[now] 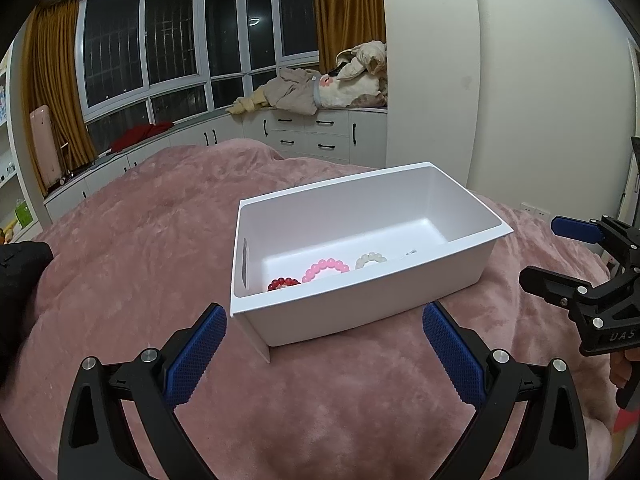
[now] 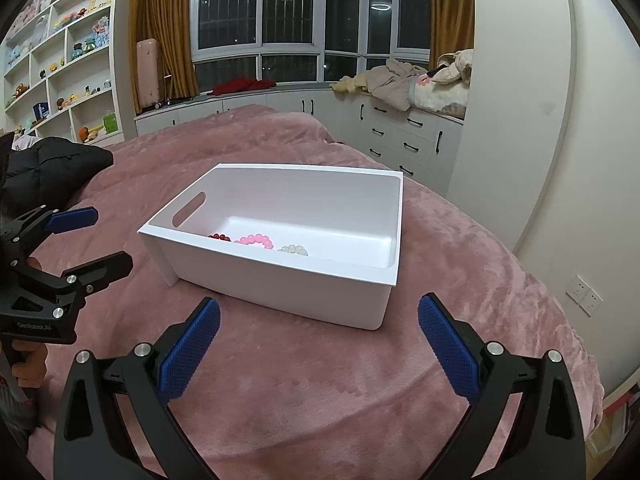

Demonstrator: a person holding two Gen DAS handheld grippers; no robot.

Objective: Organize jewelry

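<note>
Blue pads [image 1: 196, 360] of the left gripper [image 1: 324, 354] filled the bottom of the left wrist view, spread wide with nothing between them, hanging over the pink blanket [image 1: 140, 248]. Just beyond them, at centre frame, sat the white bin [image 1: 360, 300]. Along its near wall lay three bracelets in a row: red [image 1: 283, 283] at the left, pink [image 1: 326, 269] in the middle, white [image 1: 371, 259] to the right. At the right edge, the right gripper [image 1: 552, 252] was also spread wide and held nothing. In the right wrist view, its pads [image 2: 450, 354] framed the bottom, and the bin [image 2: 280, 280] sat at centre. A black jacket [image 2: 52, 168] lay at the left edge.
</note>
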